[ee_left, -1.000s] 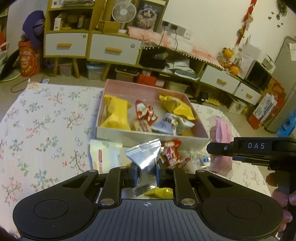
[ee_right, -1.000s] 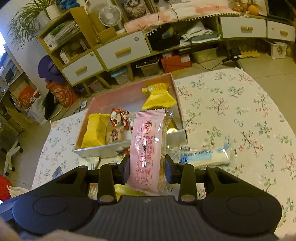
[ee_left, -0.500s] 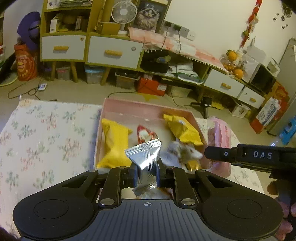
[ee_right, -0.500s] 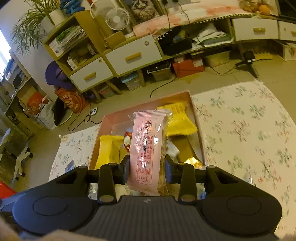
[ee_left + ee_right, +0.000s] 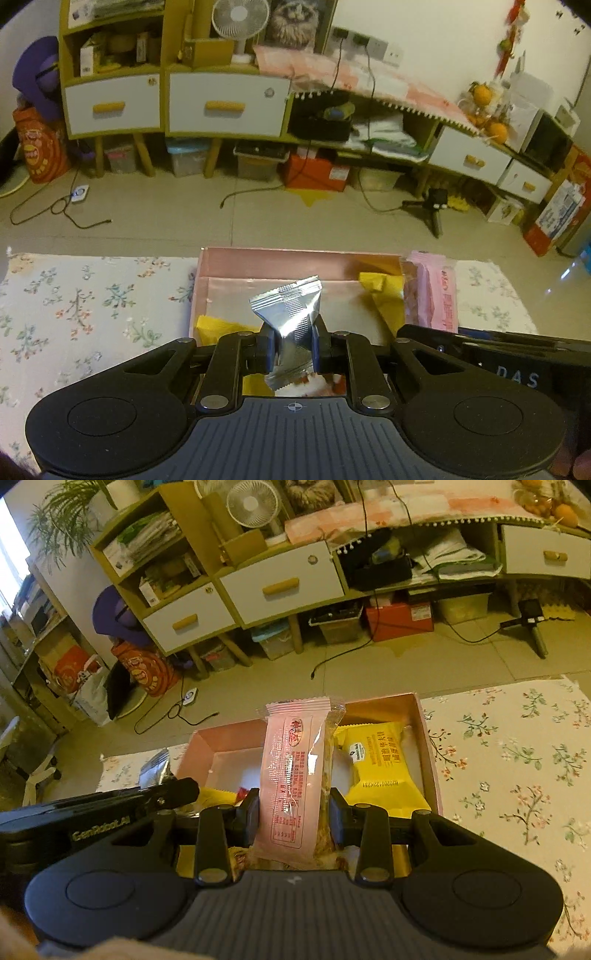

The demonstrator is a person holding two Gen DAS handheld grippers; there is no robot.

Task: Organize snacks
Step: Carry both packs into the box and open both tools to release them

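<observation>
A silver snack packet (image 5: 286, 314) is clamped upright in the closed jaws of the left gripper (image 5: 293, 349). A pink snack packet (image 5: 295, 775) is gripped by the right gripper (image 5: 293, 818). Both are held above the pink box (image 5: 428, 746), with a yellow packet (image 5: 380, 771) at 2 o'clock on the floral worktop (image 5: 517, 768).

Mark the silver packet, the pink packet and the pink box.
silver packet (image 5: 287, 308), left wrist view, crinkled middle.
pink packet (image 5: 291, 771), right wrist view, printed front.
pink box (image 5: 201, 753), right wrist view, left inner wall.
</observation>
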